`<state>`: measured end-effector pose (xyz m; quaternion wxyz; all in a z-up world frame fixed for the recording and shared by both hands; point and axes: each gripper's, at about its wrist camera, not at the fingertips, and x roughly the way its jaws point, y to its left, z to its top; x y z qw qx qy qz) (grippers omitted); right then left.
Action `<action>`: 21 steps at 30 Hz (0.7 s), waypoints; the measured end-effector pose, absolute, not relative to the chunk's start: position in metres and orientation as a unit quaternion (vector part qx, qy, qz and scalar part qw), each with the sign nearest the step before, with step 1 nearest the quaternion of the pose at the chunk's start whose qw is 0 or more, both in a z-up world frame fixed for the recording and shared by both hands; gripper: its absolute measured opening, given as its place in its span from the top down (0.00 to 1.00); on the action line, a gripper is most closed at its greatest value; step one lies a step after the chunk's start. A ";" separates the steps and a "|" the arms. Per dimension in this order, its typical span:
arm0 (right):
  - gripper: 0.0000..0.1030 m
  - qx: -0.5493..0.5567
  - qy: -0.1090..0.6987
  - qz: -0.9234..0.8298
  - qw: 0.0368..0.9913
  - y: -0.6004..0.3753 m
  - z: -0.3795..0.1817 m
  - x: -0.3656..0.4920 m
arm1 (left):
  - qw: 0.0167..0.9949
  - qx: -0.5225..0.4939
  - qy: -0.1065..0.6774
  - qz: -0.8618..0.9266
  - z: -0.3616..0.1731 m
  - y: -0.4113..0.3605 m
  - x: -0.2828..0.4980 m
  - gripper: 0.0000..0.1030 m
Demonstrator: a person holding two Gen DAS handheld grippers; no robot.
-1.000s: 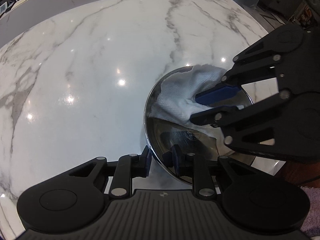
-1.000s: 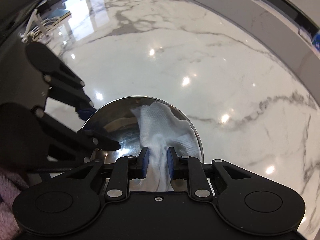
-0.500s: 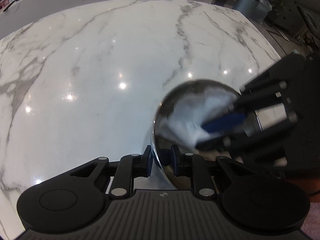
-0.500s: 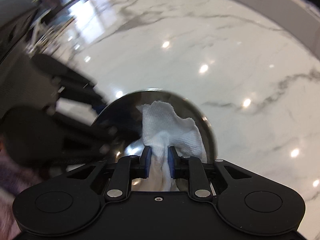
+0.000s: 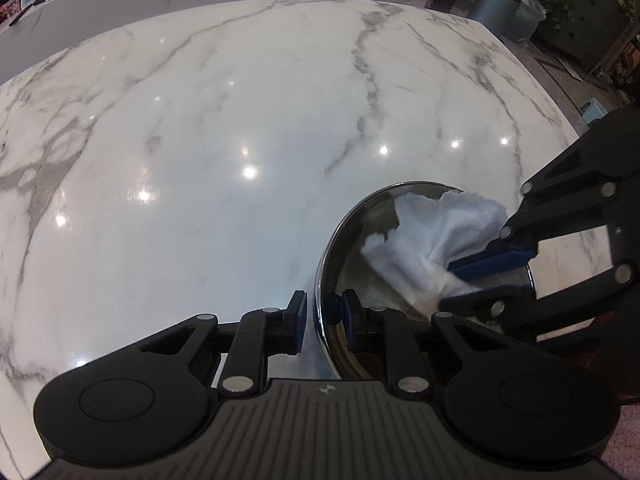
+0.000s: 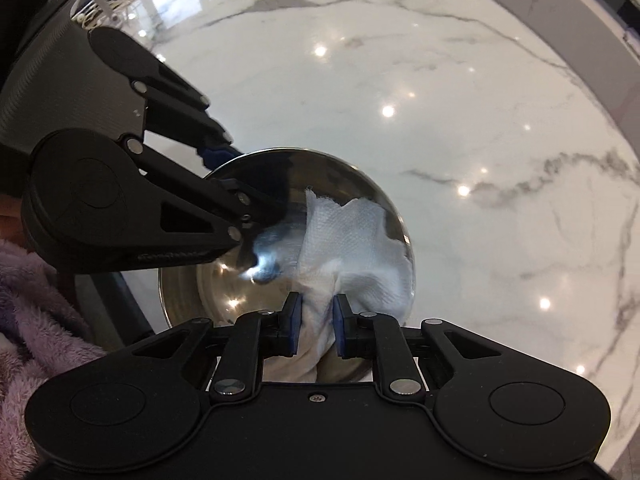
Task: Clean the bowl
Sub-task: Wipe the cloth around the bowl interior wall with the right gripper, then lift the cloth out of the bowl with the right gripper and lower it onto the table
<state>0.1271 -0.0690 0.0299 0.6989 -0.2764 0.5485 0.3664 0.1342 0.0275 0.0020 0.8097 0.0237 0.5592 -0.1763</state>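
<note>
A shiny steel bowl [image 5: 352, 248] [image 6: 332, 176] sits on the white marble table near its front edge. My left gripper [image 5: 323, 322] is shut on the bowl's near rim, one pad inside and one outside. My right gripper [image 6: 316, 322] is shut on a crumpled white paper towel [image 6: 352, 236] and presses it against the inside of the bowl. In the left wrist view the towel [image 5: 436, 236] fills the bowl's right half, with the right gripper [image 5: 468, 286] reaching in from the right. In the right wrist view the left gripper [image 6: 230, 176] comes in from the left.
The marble table [image 5: 240, 120] stretches away beyond the bowl. A purple fluffy sleeve [image 6: 36, 312] shows at the lower left of the right wrist view. A grey bin [image 5: 500, 4] and plants stand on the floor past the table's far right corner.
The right gripper has swept the towel around inside the bowl, from the bowl's left part toward its right side. The left gripper keeps its hold on the rim; the bowl has tilted slightly.
</note>
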 end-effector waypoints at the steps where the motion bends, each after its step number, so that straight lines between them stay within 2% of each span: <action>1: 0.86 -0.265 0.548 0.366 0.704 -0.072 0.031 0.127 | 0.810 0.021 0.559 -0.175 0.002 0.028 0.134 0.83; 3: 0.85 -0.247 0.547 0.366 0.711 -0.075 0.032 0.128 | 0.811 0.014 0.559 -0.171 0.001 0.028 0.133 0.83; 6: 0.71 -0.228 0.543 0.370 0.719 -0.078 0.030 0.126 | 0.811 0.005 0.560 -0.168 0.000 0.031 0.130 0.80; 8: 0.67 -0.225 0.543 0.372 0.719 -0.079 0.025 0.124 | 0.811 0.001 0.561 -0.167 -0.002 0.029 0.131 0.79; 13: 0.68 -0.233 0.534 0.368 0.725 -0.079 0.017 0.118 | 0.813 -0.005 0.560 -0.161 -0.003 0.030 0.129 0.77; 14: 0.75 -0.234 0.530 0.365 0.729 -0.080 0.016 0.116 | 0.814 -0.007 0.559 -0.159 -0.003 0.030 0.128 0.77; 16: 0.81 -0.240 0.520 0.353 0.740 -0.081 0.016 0.113 | 0.815 -0.012 0.558 -0.156 -0.003 0.031 0.127 0.77; 21: 0.84 -0.224 0.494 0.347 0.765 -0.095 0.027 0.103 | 0.818 -0.022 0.556 -0.144 -0.003 0.032 0.124 0.77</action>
